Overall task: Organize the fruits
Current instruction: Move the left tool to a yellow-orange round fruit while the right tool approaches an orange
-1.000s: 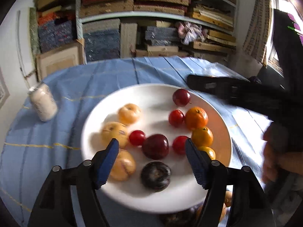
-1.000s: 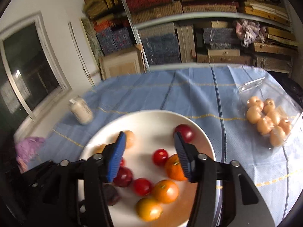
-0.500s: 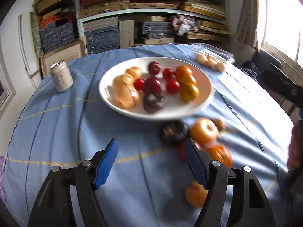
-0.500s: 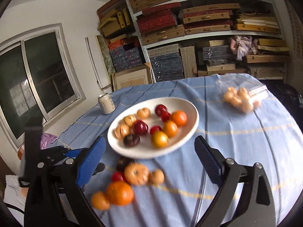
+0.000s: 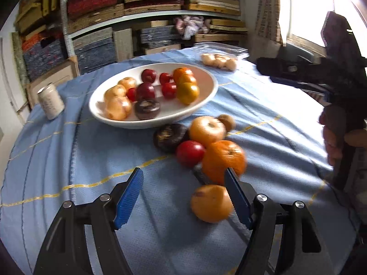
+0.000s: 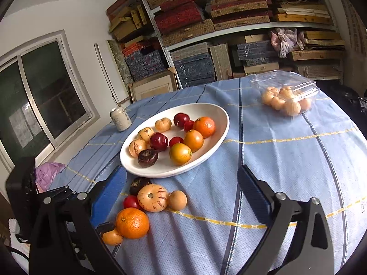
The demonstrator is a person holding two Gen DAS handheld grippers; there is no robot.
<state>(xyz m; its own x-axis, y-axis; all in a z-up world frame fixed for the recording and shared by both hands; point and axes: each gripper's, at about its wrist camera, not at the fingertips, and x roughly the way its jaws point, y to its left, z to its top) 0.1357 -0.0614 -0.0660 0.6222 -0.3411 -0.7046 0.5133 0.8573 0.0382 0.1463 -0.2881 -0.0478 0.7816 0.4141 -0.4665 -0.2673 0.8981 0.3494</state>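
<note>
Six loose fruits are lying in a cluster on the worktop [image 6: 263, 137], just in front of the near rim of the white plate [image 6: 220, 112]: a large orange [image 5: 223, 160], a small yellow-orange fruit [image 5: 211, 202], a red tomato [image 5: 190, 153], a striped pale fruit [image 5: 207, 131], a dark purple fruit [image 5: 169, 137] and a small brown fruit [image 5: 227, 121]. The plate is already carrying sorted groups of pale, red, dark and orange fruit. The left tool [image 5: 183, 197] is hovering low over the cloth with its jaws spread and pinching nothing; the small yellow-orange fruit is sitting just inside its right finger, and the large orange is lying just beyond that fingertip. The right tool [image 6: 181, 188] is hovering higher, with its jaws spread wide and holding nothing. Judging from this layout, the step in hand is the pick-up of one loose fruit for transfer to the plate. The next move is calling for the left tool to centre on the small yellow-orange fruit and close gently, since round fruit is likely to roll. Neighbouring fruits are touching one another, so a sideways approach is risking a nudge. Open cloth is lying to the left of the cluster and between it and the near worktop edge. A can [image 5: 50, 102] is standing well apart on the left, and a clear fruit box [image 6: 286, 94] is sitting far to the right.
</note>
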